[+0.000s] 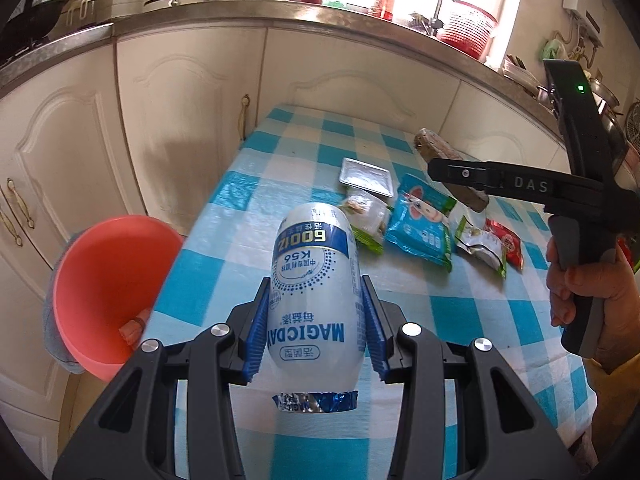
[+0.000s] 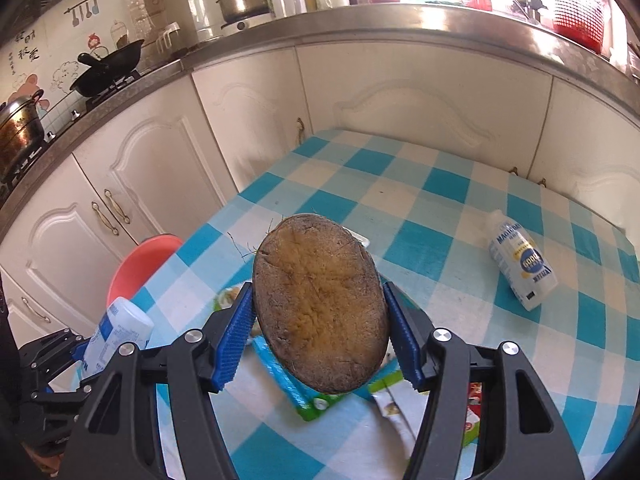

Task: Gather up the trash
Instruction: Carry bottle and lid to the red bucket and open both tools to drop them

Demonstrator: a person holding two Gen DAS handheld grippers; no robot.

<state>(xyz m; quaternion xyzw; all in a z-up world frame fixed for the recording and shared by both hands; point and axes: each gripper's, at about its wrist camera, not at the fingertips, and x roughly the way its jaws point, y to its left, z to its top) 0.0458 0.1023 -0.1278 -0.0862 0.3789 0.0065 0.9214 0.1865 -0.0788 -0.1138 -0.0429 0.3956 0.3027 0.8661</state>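
Left tongs [image 1: 316, 316] clenched on a white drink bottle [image 1: 314, 280], held off the checked counter [image 1: 248, 208] with its torn foil lid [image 1: 314, 402] toward the camera. Right tongs [image 2: 320, 320] clenched on a brown husk-like slab [image 2: 320, 304], gripped by its narrow edges and lifted above the wrappers.

Likely trouble: smooth, rounded bottle sliding out of the ribbed pads [image 1: 256, 332] if tilted toward the bin; slab pivoting or dropping, being pinched only at its rim and seemingly heavy. Possible dribble from the opened bottle, if any liquid remains; cannot tell. Both loads bound for one small opening, so a collision or a miss onto the floor seems possible.

Pink bin [image 1: 108, 300] just off the counter's near-left edge, holding only a small pinkish scrap [image 1: 132, 328] as far as visible. Shallow tray [image 1: 366, 176] farther along looks bare. Wrappers [image 1: 420, 224] and a second bottle [image 2: 522, 260] lying on the counter.
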